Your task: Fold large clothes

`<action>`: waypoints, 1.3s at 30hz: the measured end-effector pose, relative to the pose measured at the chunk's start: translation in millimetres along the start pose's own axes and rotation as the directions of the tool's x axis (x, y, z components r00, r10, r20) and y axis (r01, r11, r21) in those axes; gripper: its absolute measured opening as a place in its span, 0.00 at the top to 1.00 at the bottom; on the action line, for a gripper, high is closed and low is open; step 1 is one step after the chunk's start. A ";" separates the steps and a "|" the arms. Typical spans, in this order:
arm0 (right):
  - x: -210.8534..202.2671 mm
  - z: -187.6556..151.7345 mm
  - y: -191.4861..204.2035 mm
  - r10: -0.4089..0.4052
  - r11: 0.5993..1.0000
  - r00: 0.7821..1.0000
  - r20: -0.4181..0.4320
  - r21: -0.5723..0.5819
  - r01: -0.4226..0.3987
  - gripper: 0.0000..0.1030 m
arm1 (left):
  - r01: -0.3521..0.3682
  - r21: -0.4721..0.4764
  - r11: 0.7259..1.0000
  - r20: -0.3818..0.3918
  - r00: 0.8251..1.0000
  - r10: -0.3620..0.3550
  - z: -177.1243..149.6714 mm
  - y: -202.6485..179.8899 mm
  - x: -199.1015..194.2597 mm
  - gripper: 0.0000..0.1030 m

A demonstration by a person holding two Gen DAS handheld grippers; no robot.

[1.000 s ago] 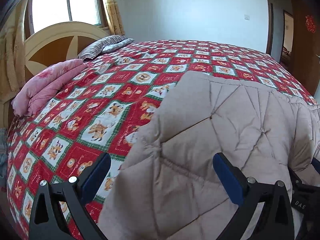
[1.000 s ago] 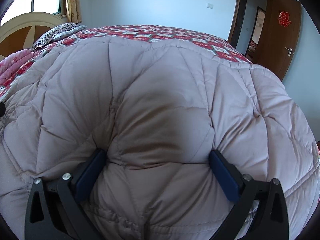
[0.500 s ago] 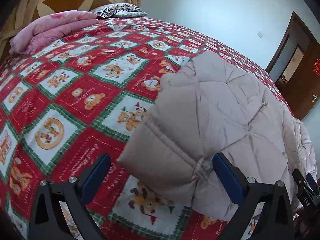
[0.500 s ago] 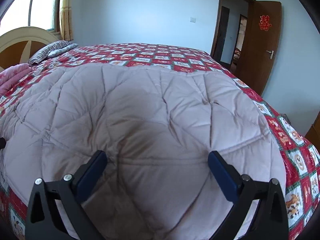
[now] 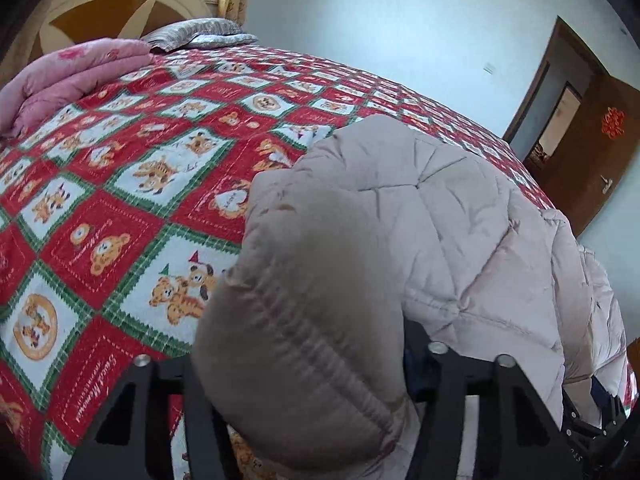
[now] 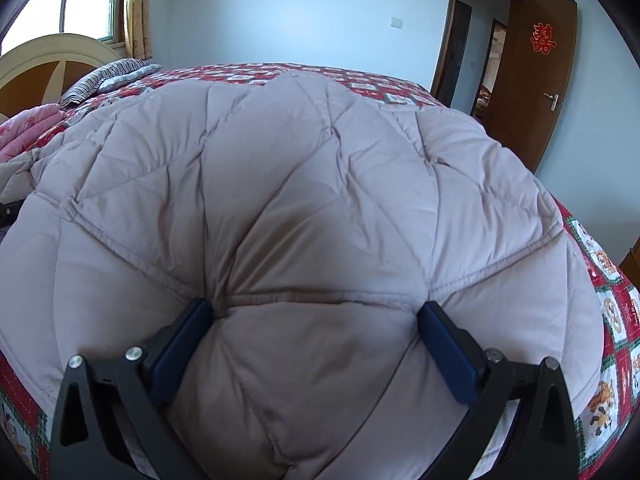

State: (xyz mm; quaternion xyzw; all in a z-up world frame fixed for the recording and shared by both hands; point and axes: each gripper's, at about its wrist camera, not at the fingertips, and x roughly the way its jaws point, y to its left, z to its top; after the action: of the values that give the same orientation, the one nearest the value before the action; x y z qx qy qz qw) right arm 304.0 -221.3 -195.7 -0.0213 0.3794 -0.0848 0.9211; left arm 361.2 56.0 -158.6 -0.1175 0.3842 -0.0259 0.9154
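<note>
A large beige quilted down coat point(image 6: 320, 208) lies spread on the bed. In the left wrist view its sleeve point(image 5: 400, 216) runs toward me, and the ribbed cuff end point(image 5: 304, 344) bulges between the jaws. My left gripper point(image 5: 304, 364) is shut on that cuff; the pads are hidden by the fabric. My right gripper point(image 6: 316, 332) is open, its blue pads point(image 6: 448, 348) wide apart and pressed into the coat's padded body near its front edge. The right gripper's tip also shows at the lower right of the left wrist view point(image 5: 600, 408).
The bed has a red, white and green bear-print cover point(image 5: 132, 208). A folded pink quilt point(image 5: 68, 76) and a striped pillow point(image 5: 192, 32) lie by the cream headboard point(image 5: 116, 12). An open brown door point(image 6: 532, 80) stands at the right.
My left gripper has moved in and closed on the sleeve's cuff, which now fills its jaws. My right gripper has lowered onto the coat body, still open.
</note>
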 end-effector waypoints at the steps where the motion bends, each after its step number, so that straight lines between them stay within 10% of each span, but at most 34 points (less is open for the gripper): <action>1: 0.5 0.2 -0.5 0.000 1.000 1.000 0.000 0.000 0.000 0.00 | -0.001 0.028 1.000 0.005 1.000 0.001 1.9 -3.9 -1.9 0.63; 7: -2.4 -4.0 -6.0 0.008 1.000 1.000 0.002 0.009 -0.008 0.00 | -0.045 0.127 0.991 0.067 0.997 0.037 6.1 -25.9 -20.7 0.73; 9: -3.3 -5.6 -8.6 0.013 1.000 1.000 0.004 0.012 -0.013 0.00 | -0.078 0.123 0.989 0.064 0.995 0.071 3.3 -22.5 -17.7 0.67; 14: -4.8 -7.9 -10.7 0.014 1.000 1.000 0.009 0.011 -0.014 0.00 | -0.138 0.005 0.990 0.023 0.990 0.138 -8.7 9.0 -3.2 0.12; 22: -4.7 -9.6 -5.6 -0.001 1.000 1.000 0.008 0.001 0.001 0.00 | 0.027 -0.160 0.987 0.009 1.000 -0.025 -18.2 36.5 13.2 0.02; 25: -2.6 -7.9 -2.1 -0.022 1.000 1.000 -0.005 -0.016 0.022 0.00 | 0.164 -0.096 0.982 0.031 0.986 -0.162 -13.2 20.2 7.8 0.52; 28: -2.9 -6.1 -4.4 -0.009 1.000 1.000 -0.012 -0.006 0.009 0.00 | 0.164 0.002 0.986 0.060 0.985 -0.164 0.0 -4.6 -10.9 0.70; 34: -21.8 -2.4 -18.4 0.013 1.000 1.000 0.001 0.001 -0.013 0.11 | 0.155 0.223 0.962 0.198 0.959 -0.201 22.2 -61.8 -72.7 0.73; 39: -48.3 -3.2 -47.5 -0.010 0.999 0.999 0.042 0.043 0.008 0.11 | 0.159 0.426 0.891 0.255 0.923 -0.287 19.7 -122.0 -114.4 0.73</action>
State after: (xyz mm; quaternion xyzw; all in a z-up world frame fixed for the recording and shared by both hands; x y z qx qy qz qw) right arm 261.5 -259.7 -159.5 -0.0052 0.3580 -0.0965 0.9287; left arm 299.9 -42.9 -36.9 0.0242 0.2055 -0.1906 0.9596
